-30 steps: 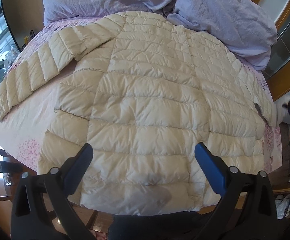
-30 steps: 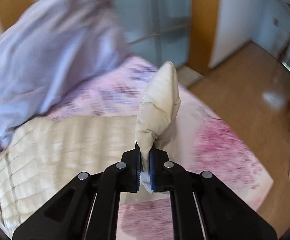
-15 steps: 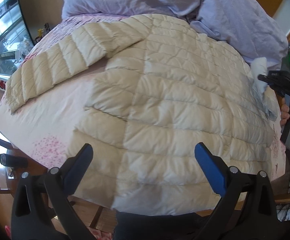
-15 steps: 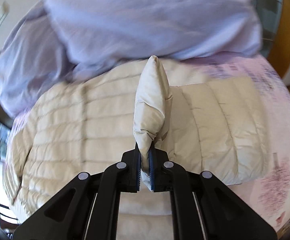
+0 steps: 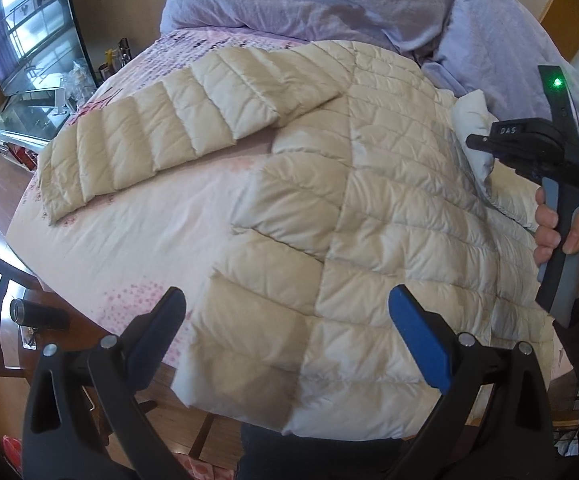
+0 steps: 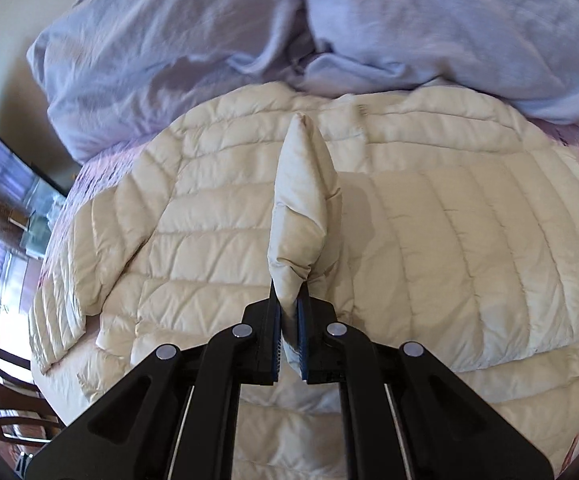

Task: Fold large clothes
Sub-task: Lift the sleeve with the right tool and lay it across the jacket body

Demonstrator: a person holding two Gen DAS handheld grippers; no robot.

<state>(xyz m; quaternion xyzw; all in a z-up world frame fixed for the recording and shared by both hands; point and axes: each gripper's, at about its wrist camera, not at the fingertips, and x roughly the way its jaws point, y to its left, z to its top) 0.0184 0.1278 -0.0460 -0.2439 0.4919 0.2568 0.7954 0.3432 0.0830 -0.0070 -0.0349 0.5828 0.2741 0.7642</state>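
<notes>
The cream quilted jacket [image 5: 369, 216] lies spread, seemingly back-side up, on the pink floral bed sheet [image 5: 137, 236], filling the middle of both views, with the lilac duvet [image 6: 209, 40] heaped along the top of the frame. The big change over the last second is on the right: the right gripper [image 6: 289, 344], jaws clamped on the cuff of the right sleeve [image 6: 301, 216], has swung that sleeve from out beside the bed, where floor and doors stood behind it, to over the jacket's body; in the right wrist view the sleeve now runs from lower right towards the centre, its pinched end standing up in the middle of the frame. In the left wrist view the same gripper has travelled from the far right edge up and inward, and now sits at the right side with the person's hand [image 5: 577, 248] on its handle. The left gripper [image 5: 285, 336] hovers with jaws wide apart and nothing between them, over the hem at the bottom; its view has drifted so the left sleeve [image 5: 177, 124] stretches flat across the upper left. As I read it, the first sleeve fold is nearly laid; letting go of the cuff on the back comes next, and then the left sleeve awaits the same treatment
</notes>
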